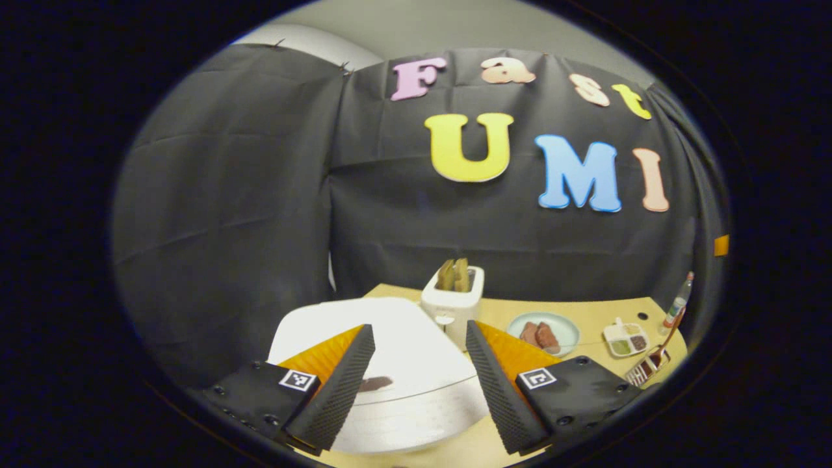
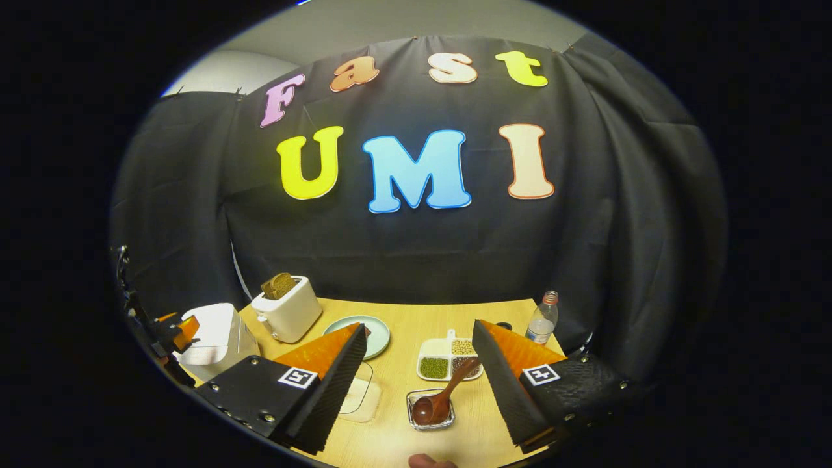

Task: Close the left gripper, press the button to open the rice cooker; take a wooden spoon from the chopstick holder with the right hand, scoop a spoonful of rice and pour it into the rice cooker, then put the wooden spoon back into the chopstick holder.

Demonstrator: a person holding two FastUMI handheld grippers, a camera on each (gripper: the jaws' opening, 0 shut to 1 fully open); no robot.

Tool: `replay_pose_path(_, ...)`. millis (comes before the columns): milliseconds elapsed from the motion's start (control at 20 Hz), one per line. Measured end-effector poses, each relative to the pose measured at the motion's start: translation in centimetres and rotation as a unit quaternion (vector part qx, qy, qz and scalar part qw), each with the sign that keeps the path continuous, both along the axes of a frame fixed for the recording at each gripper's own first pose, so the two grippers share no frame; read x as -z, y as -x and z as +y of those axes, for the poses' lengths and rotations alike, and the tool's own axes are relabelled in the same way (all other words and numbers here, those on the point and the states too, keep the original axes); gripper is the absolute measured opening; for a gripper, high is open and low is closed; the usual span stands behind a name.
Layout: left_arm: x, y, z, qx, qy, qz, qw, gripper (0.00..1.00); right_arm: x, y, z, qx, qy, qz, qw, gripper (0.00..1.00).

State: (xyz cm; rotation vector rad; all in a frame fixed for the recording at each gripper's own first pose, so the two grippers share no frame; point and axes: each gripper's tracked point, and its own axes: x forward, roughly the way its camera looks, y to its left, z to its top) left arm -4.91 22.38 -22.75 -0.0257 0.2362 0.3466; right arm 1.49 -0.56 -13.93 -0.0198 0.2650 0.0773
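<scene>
In the left gripper view, the left gripper (image 1: pixel 419 370) is hovering with jaws spread wide above the closed rice cooker (image 1: pixel 396 364). In the right gripper view, the right gripper (image 2: pixel 416 377) is gaping open, the wooden spoon (image 2: pixel 442 396) lying between its jaws in the chopstick holder (image 2: pixel 430 409) on the table (image 2: pixel 403 325).

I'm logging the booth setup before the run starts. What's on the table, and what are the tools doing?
White rice cooker: one, lid shut, table's left end.
White toaster: one, bread slices in its slots, behind the cooker.
Pale green plate: one, mid-table.
White divided tray: one, holding green, beige and dark grains.
Brown wooden spoon: one, in a small metal-rimmed holder.
Clear plastic bottle: one, far right.
Clear shallow dish: one, near front.
Wooden table: one, tan.
Left tool: open, over the cooker.
Right tool: open, above the spoon.
</scene>
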Motion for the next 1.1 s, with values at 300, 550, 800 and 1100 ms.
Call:
replay_pose_path(300,-15.4,-4.1,-9.4,0.090,0.007,-0.106,0.990,0.97,-6.0,0.0,2.1,-0.006,-0.001,-0.069,0.998,0.99)
replay_pose_path(550,-24.4,-6.1,-13.5,0.115,0.035,-0.164,0.979,0.99,-12.5,0.6,3.3,0.002,-0.007,-0.113,0.994,0.99)
replay_pose_path(800,-25.8,-7.3,-17.2,0.161,0.043,-0.173,0.971,0.97,-15.9,0.9,2.2,0.034,-0.016,-0.148,0.988,0.98)
replay_pose_path(1100,-24.8,-8.4,-17.9,0.180,0.035,-0.151,0.971,0.97,-15.8,1.0,2.2,0.048,-0.017,-0.145,0.988,0.99)
